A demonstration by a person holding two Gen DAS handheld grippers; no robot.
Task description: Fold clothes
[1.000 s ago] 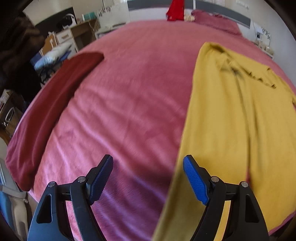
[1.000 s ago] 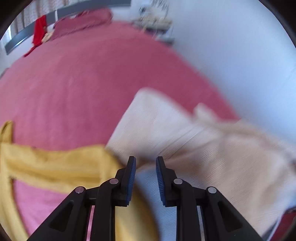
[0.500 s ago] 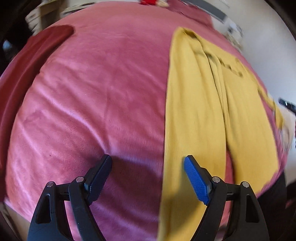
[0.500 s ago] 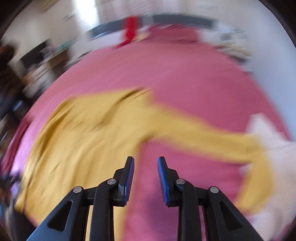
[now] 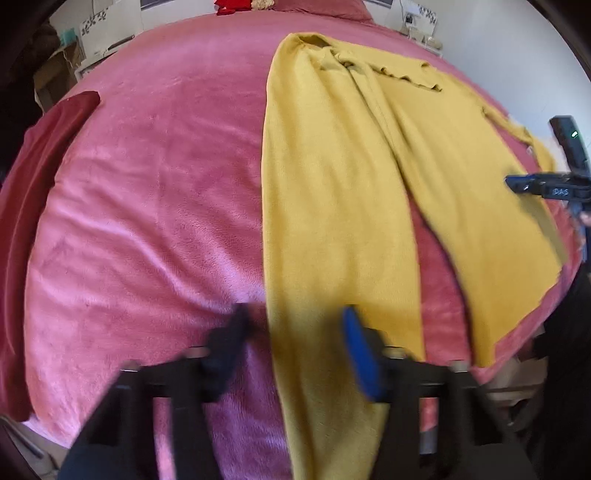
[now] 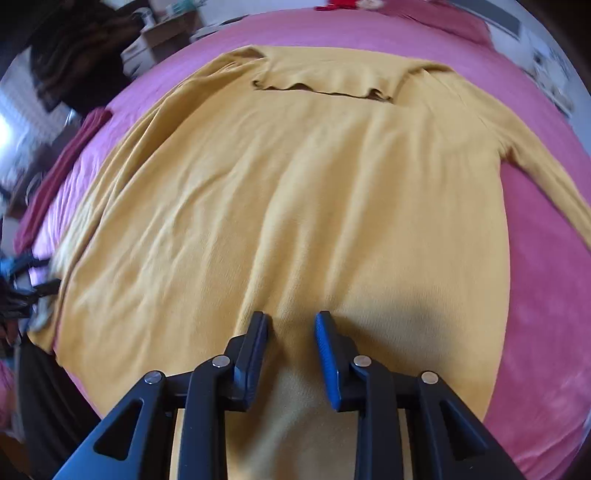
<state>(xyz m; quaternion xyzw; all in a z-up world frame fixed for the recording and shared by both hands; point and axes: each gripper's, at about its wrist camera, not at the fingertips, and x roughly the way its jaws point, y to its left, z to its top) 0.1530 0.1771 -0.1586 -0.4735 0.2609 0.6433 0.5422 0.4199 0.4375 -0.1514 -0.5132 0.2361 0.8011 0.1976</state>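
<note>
A yellow long-sleeved sweater (image 5: 332, 184) lies flat on the pink bed, collar at the far end. My left gripper (image 5: 295, 332) points down at its near left sleeve. Its jaws are closing, blurred, with the sleeve's edge between the fingers and a gap still showing. In the right wrist view the sweater (image 6: 314, 184) fills the frame. My right gripper (image 6: 291, 328) hovers over the lower body, jaws a narrow gap apart, nothing between them. The right gripper (image 5: 546, 184) also shows at the left view's right edge.
A pink fleece blanket (image 5: 147, 184) covers the bed. A dark red cloth (image 5: 37, 166) lies along its left edge. A red item (image 5: 229, 5) and a pillow sit at the far end. Furniture and boxes (image 5: 62, 74) stand left of the bed, a white wall to the right.
The left jaws have narrowed around the sleeve edge. The right gripper swung from a cream garment at the bed's right side to above the yellow sweater's body.
</note>
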